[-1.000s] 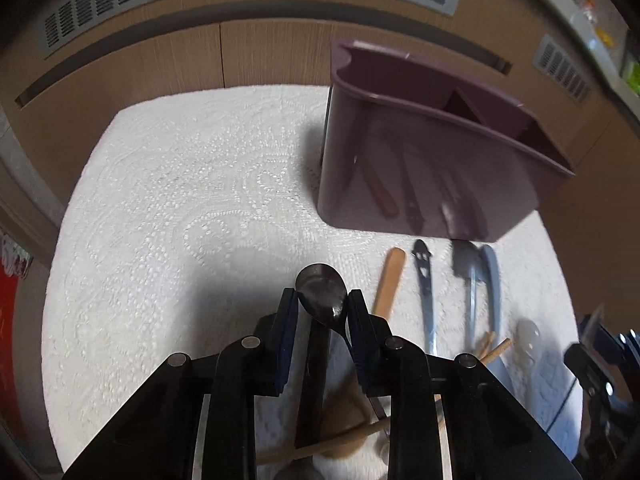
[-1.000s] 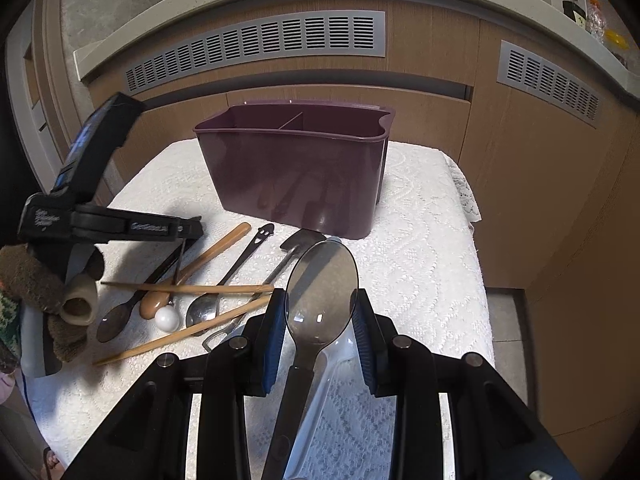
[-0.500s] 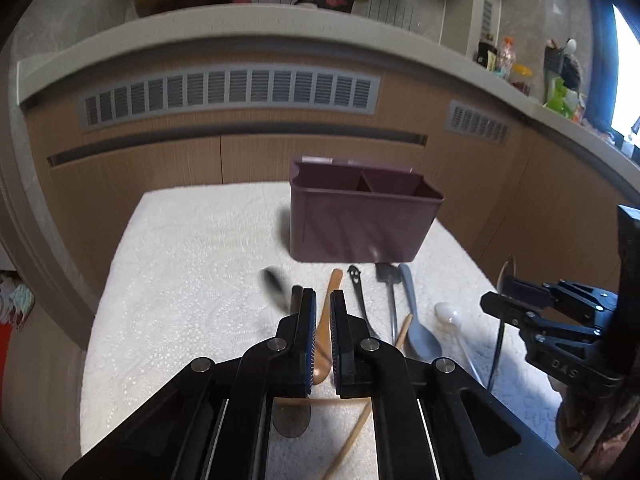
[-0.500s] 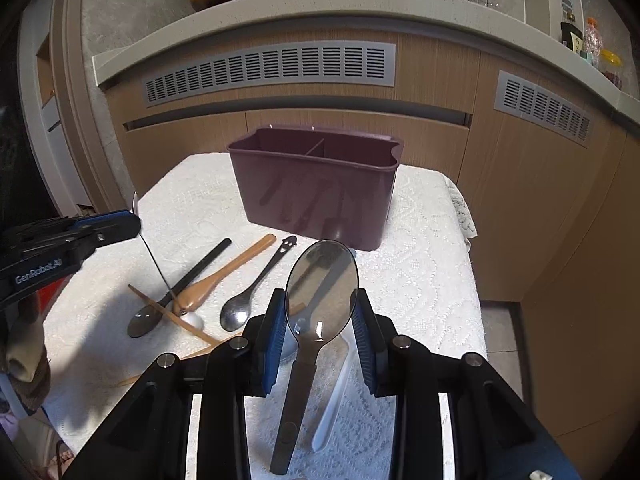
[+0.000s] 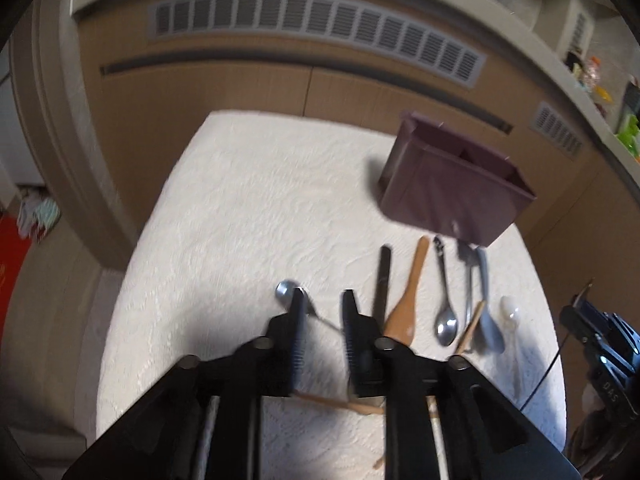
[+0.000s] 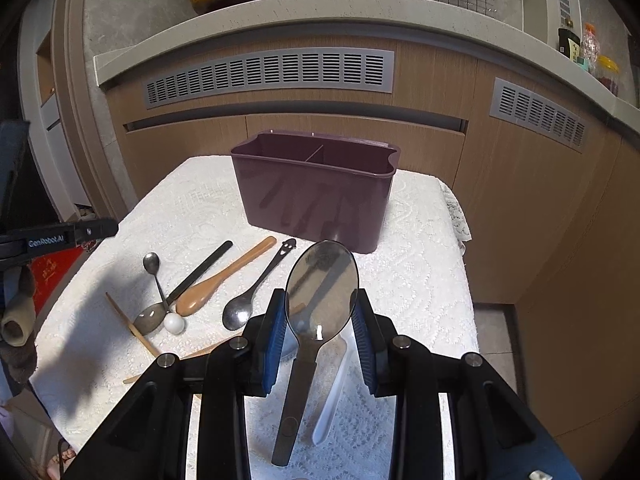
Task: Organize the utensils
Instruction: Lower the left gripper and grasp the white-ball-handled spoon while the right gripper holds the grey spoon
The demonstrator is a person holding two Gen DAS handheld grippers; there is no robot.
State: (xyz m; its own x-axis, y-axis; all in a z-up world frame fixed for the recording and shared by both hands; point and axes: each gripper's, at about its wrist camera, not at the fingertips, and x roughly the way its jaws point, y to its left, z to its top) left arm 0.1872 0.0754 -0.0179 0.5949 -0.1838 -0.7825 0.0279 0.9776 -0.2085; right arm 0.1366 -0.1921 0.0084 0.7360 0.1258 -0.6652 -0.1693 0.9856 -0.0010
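Right claw (image 6: 320, 316): clamped on the large spoon (image 6: 322, 292) by its bowl, just in front of the purple caddy (image 6: 316, 196). Lift above the rim before you lower it, handle first.
Left claw (image 5: 323, 304): just parted, empty, small spoon (image 5: 285, 291) lying beside it.

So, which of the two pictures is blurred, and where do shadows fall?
Left wrist view: motion blur, the purple caddy and utensils smeared; dark shadow on the white cloth beneath the left gripper. Right wrist view: sharp; the large spoon mirrors light; shadow at the cloth's left.
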